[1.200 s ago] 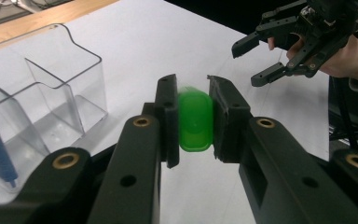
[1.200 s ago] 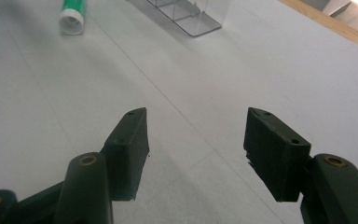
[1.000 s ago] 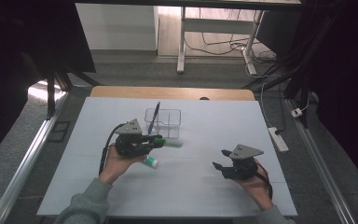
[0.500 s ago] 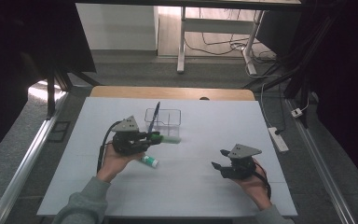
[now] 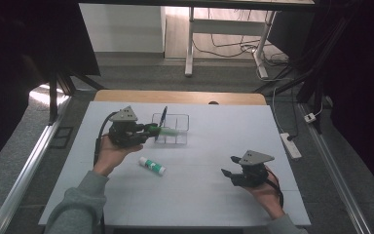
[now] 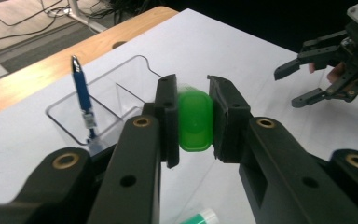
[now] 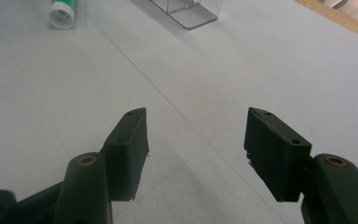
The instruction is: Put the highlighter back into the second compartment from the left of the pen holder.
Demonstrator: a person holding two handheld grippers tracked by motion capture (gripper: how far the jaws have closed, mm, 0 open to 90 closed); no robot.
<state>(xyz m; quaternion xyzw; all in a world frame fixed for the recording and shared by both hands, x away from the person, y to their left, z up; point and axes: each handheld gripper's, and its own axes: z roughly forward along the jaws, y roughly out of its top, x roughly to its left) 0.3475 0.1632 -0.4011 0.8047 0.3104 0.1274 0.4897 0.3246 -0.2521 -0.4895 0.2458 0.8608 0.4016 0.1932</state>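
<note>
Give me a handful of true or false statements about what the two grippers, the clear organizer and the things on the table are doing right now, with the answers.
1. The left gripper is clamped on a green object. True.
2. The right gripper holds the blue pen. False: its jaws stand open with nothing between them; the blue pen stands in the clear organizer.
3. A green-and-white tube lies on the white table, outside the organizer. True.
4. The green object already rests on the organizer's floor. False: it is carried in the left gripper, at the organizer's near edge.
5. The right gripper hovers over the organizer. False: it sits apart, near the table's front right.
</note>
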